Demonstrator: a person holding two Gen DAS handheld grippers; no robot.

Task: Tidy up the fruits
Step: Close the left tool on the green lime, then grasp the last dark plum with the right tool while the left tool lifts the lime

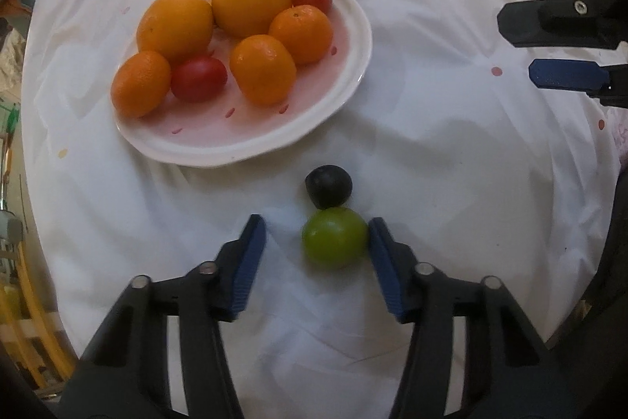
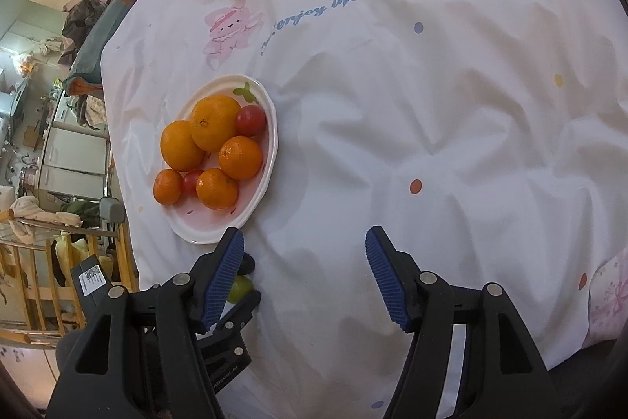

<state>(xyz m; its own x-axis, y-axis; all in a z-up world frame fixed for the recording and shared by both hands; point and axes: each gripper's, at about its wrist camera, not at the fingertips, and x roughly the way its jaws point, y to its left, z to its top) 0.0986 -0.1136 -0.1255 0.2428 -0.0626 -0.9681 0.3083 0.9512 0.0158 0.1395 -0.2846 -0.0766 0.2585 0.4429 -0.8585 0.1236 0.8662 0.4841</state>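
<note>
Left wrist view: left gripper (image 1: 317, 239) spread wide around green fruit (image 1: 334, 237), right pad touching, offset left; dark fruit (image 1: 329, 186) touching behind, plate (image 1: 345, 105) beyond. Likely lining up a pick. Right gripper (image 2: 304, 251) wide, empty, parked clear.

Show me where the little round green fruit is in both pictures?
Left wrist view: the little round green fruit lies low in the middle, on the white cloth, between the open left gripper's fingers, against the right one.
Right wrist view: the green fruit peeks out at lower left, half hidden by a blue finger pad.
Shared landmark: the white plate of oranges.
</note>
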